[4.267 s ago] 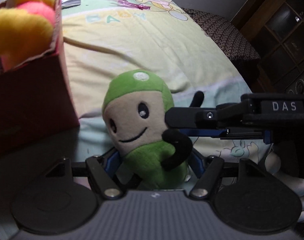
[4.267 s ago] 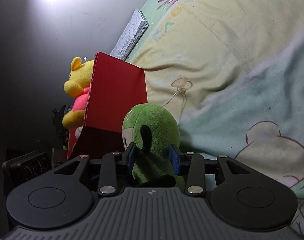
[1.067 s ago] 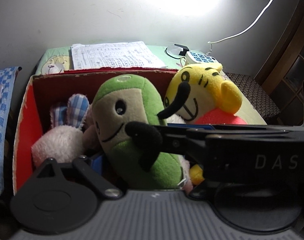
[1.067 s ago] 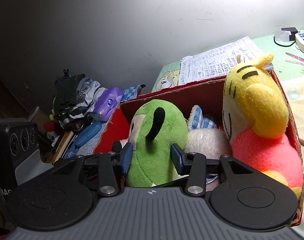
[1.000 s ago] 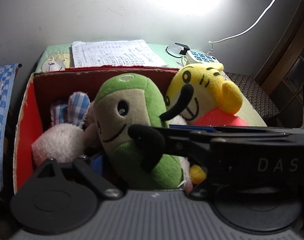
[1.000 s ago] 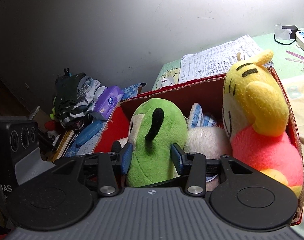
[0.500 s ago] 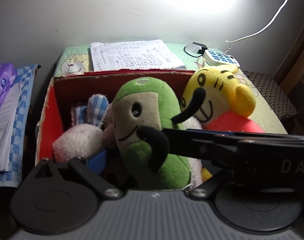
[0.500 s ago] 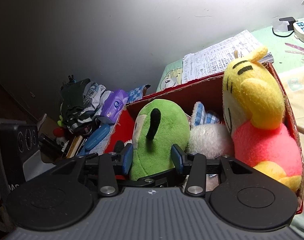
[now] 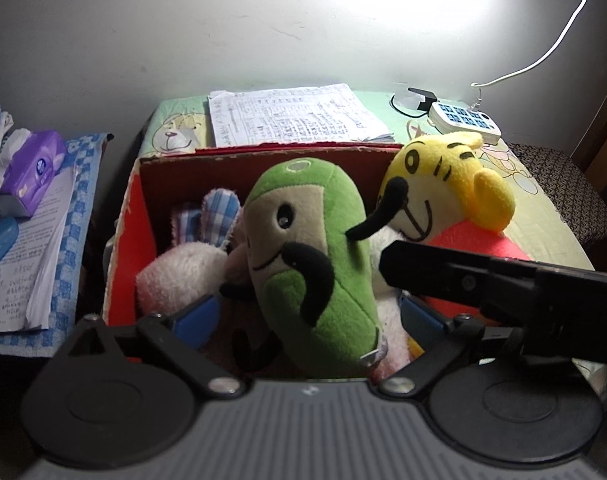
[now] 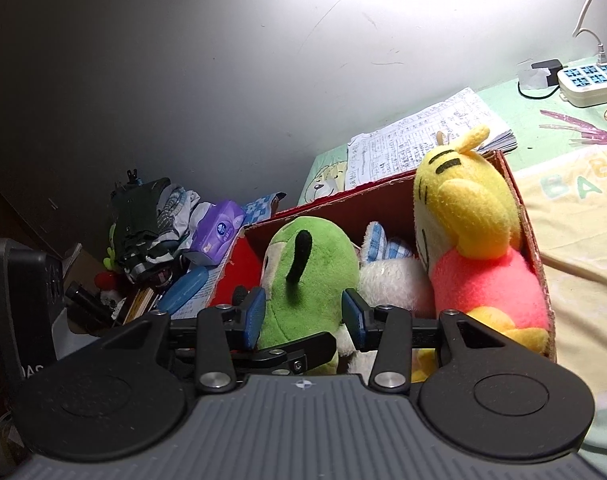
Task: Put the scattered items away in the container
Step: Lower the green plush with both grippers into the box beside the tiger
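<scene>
A green plush (image 9: 311, 264) with a cream face and black arms stands tilted inside the red cardboard box (image 9: 135, 232), between a white plush with checked ears (image 9: 175, 272) and a yellow plush in a pink top (image 9: 443, 184). My left gripper (image 9: 309, 316) is open, its blue pads well clear of the green plush on both sides. My right gripper (image 10: 303, 316) is shut on the green plush (image 10: 303, 280), one pad against each flank. One of its black fingers (image 9: 443, 276) crosses the left wrist view from the right.
The box (image 10: 383, 196) stands on a bed with a pale yellow-green blanket (image 10: 575, 240). Behind it lie a stack of papers (image 9: 295, 116) and a white power strip (image 9: 463, 120). A purple tissue pack (image 9: 31, 168), papers and clutter lie left of the box. A wall rises close behind.
The green plush went from the blanket beside the box to inside it. In the last second my left gripper opened wider and drew back. The right gripper's hold is unchanged.
</scene>
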Tool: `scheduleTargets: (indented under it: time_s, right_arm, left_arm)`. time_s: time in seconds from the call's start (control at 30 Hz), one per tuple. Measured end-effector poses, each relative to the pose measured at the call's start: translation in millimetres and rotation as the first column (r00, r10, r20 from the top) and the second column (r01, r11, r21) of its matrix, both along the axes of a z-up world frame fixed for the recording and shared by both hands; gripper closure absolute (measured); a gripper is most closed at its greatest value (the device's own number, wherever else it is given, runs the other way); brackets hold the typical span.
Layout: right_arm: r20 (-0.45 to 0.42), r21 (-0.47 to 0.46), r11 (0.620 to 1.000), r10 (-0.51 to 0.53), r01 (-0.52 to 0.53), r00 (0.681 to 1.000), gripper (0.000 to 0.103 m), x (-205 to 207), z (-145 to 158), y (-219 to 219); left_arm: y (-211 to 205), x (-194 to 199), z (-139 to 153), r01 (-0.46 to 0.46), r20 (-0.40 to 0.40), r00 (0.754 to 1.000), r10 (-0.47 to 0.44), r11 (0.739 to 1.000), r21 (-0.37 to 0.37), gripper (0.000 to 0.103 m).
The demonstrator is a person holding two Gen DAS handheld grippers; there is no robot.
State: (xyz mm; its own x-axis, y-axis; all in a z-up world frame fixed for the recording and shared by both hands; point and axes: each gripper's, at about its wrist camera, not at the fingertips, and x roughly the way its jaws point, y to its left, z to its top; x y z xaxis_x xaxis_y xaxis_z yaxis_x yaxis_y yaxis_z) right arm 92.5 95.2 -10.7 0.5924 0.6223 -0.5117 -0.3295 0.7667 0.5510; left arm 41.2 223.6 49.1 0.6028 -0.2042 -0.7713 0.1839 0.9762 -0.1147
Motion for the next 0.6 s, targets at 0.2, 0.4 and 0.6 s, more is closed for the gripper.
scheduleTargets:
  time_s: [0.2,0.4,0.6]
  right_arm:
    - [-0.001,-0.033,0.998,-0.055,0.055,0.999,0.057,-6,0,-8]
    - [0.008,-0.068,0.994,-0.087,0.088,0.996,0.057,-11,1,-10]
    - [0.031,-0.109,0.988,-0.106,0.109,0.994,0.057,-15,4,-11]
  left_arm:
    - [-2,-5,3,-0.034,-0.011,0.999,0.035,0.999,0.025,0.004]
    - [-3,-12,5,-0.093,0.005,0.996,0.092,0.994,0.056,0.003]
    - [-9,-17,10,-0.138,0.027,0.990,0.136,0.986,0.095,0.003]
